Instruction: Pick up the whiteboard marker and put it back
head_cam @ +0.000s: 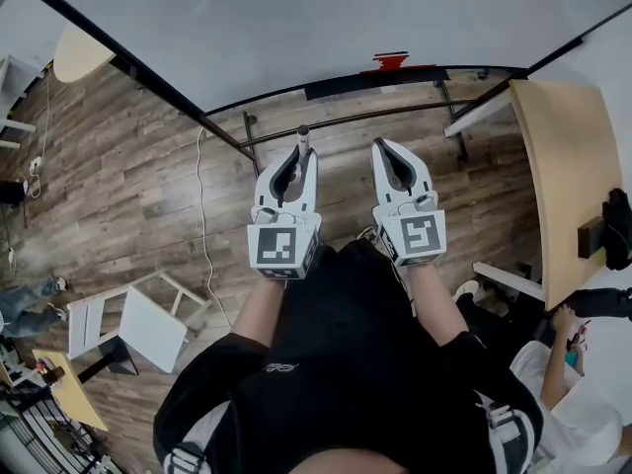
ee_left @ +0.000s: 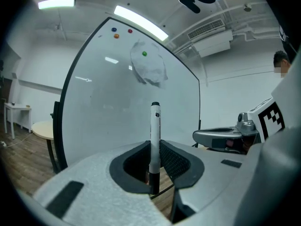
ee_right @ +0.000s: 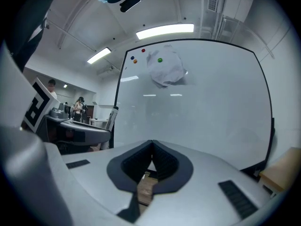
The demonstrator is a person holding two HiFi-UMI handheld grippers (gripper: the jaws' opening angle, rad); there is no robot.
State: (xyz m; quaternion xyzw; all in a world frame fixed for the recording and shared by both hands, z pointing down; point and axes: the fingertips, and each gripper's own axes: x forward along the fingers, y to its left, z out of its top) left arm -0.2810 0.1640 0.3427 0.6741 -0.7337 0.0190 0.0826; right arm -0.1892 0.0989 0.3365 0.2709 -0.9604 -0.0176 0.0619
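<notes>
White, black-framed whiteboard fills the space ahead of both grippers; it stands on a brown wood-plank floor. A black ledge runs along the board's lower edge, with a small red item at it; I cannot tell what that item is.

Left gripper: jaws narrow, clamped on the white-barrelled whiteboard marker with black ends. The marker stands upright between the ribbed pads, 1 black end sunk in the grip, the other poking out past the jaw tips toward the board. In the head view the tip shows just beyond the jaws, near the board but apart from it.

Right gripper: jaws together, nothing between them, held beside the left gripper.

Step, as judged: pick-up is done; the put-back is not. Next move probably calls for lowering the left gripper to the ledge, laying the marker flat along it, then parting the jaws. Risk: the round barrel may roll off.
</notes>
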